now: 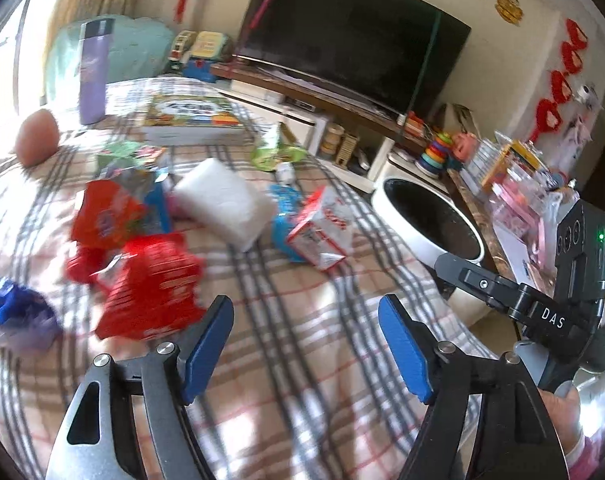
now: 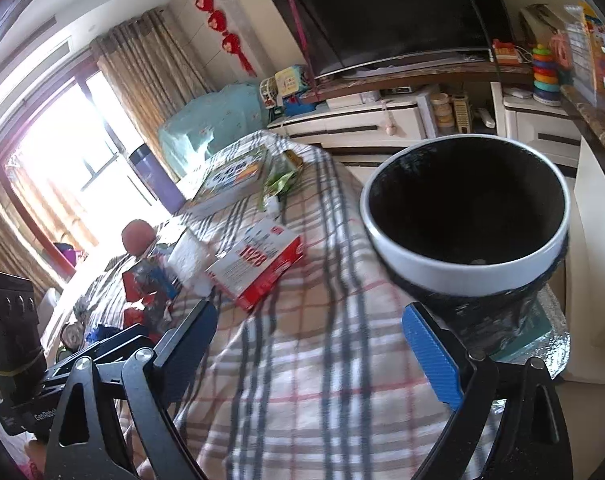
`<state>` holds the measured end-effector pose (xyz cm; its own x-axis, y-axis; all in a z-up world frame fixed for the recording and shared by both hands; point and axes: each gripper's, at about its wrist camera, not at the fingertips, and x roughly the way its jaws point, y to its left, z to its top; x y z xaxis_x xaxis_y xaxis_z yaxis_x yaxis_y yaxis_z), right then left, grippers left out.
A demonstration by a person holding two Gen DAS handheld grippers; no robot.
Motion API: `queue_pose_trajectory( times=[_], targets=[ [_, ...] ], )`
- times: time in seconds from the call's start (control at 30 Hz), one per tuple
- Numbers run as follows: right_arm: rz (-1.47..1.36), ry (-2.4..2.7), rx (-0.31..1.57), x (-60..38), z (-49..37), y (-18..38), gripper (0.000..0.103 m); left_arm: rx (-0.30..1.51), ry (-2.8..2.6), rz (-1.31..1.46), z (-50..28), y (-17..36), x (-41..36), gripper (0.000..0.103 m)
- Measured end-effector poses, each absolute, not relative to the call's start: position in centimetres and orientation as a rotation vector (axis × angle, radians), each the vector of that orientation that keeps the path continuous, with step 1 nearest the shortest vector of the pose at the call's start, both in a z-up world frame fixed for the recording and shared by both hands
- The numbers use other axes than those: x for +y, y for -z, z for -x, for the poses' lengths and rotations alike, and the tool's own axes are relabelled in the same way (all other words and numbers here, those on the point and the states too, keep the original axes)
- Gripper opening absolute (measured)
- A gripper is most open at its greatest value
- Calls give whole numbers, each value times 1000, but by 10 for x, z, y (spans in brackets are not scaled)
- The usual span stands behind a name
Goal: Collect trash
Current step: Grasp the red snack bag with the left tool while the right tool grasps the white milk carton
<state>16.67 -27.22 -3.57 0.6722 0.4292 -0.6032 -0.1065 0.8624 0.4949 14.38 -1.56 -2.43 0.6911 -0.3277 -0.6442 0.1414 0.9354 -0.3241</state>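
Trash lies scattered on a plaid-covered table [image 1: 294, 364]: a red packet [image 1: 150, 284], an orange-red wrapper [image 1: 106, 216], a white block [image 1: 222, 204], a blue wrapper [image 1: 282, 200], a red-and-white carton [image 1: 322, 228] and a green wrapper [image 1: 274, 152]. A white bin [image 1: 426, 220] with a black liner stands off the table's right edge. My left gripper [image 1: 304, 308] is open over bare cloth just right of the red packet, nothing between its blue pads. My right gripper [image 2: 308, 312] is open over the cloth, with the bin [image 2: 462, 276] up to its right and the carton [image 2: 258, 264] ahead to its left.
A purple bottle [image 1: 92, 72], a picture book [image 1: 190, 114] and a brown ball [image 1: 36, 136] sit at the table's far end. A TV [image 1: 350, 32] on a low cabinet stands behind. A cluttered side shelf [image 1: 514, 184] with toys runs along the right.
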Motion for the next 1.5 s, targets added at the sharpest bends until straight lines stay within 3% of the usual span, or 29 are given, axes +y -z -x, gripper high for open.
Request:
queue_pose_trajectory(
  times=[0.5,1.23,1.3,1.33,1.4,1.43,1.5],
  targets=[
    [-427,-344,858,-213,-177,40,95,760,146,321,-122,20,18,81],
    [-494,-314,929,-190,-252,62,95,840,74,285,-188,45,27,80],
    [-491,-306,938,-188,-258,65,93,856,70,293,-193,50,29,77],
    [-491,-304,940,-188,-259,67,90,863,72,299,-195,52,29,66],
    [-488,-302,942,-188,-259,69,72,886,84,308,-200,58,30,57],
    [-495,-313,936,-190,-257,69,68,887,88,312,-201,59,30,52],
    [-487,-317,924,-191,-255,67,63,879,100,313,-202,58,30,51]
  ],
)
